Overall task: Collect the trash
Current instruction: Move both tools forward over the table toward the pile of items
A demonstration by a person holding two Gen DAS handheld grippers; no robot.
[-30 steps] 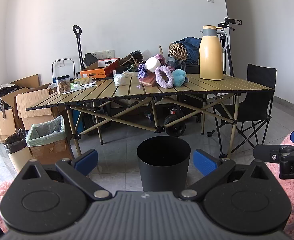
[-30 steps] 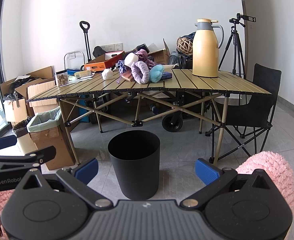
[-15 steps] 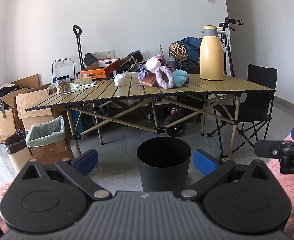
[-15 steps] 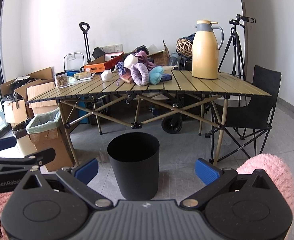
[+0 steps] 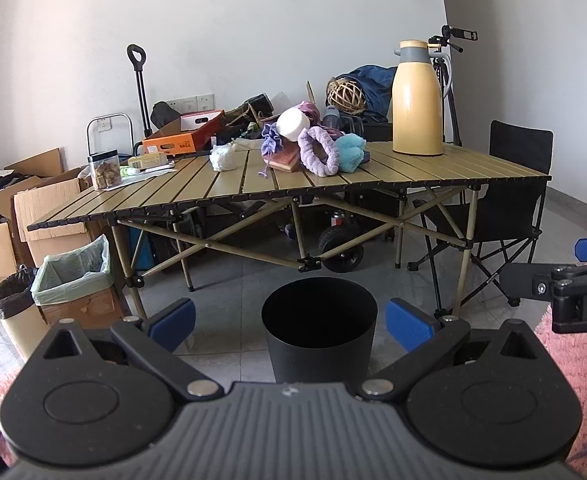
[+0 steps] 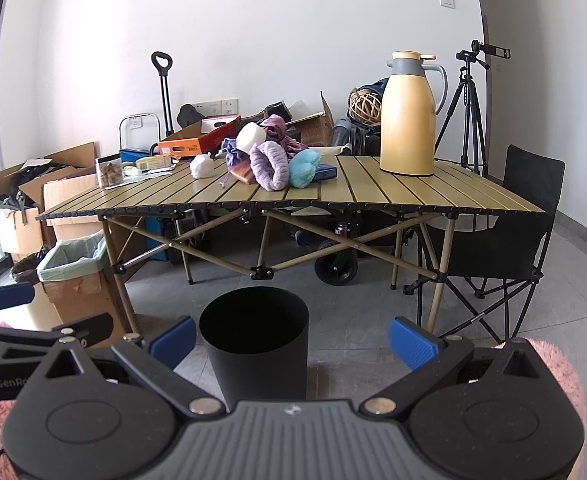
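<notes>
While little has shifted over the last second beyond a slight drift, the left gripper (image 5: 289,322) and right gripper (image 6: 291,338) are held released and empty; the black bin (image 5: 319,328) stands at 12 o'clock, collection not yet begun

Left gripper (image 5: 289,322) level, pointing toward 12 o'clock, blue-padded fingers (image 5: 173,322) spread wide with nothing between them. Right gripper (image 6: 291,336) likewise level and spread wide, fingers (image 6: 411,342) bare. Side by side, each gripper's arm visible at the other view's edge, at 3 and 9 o'clock.
</notes>
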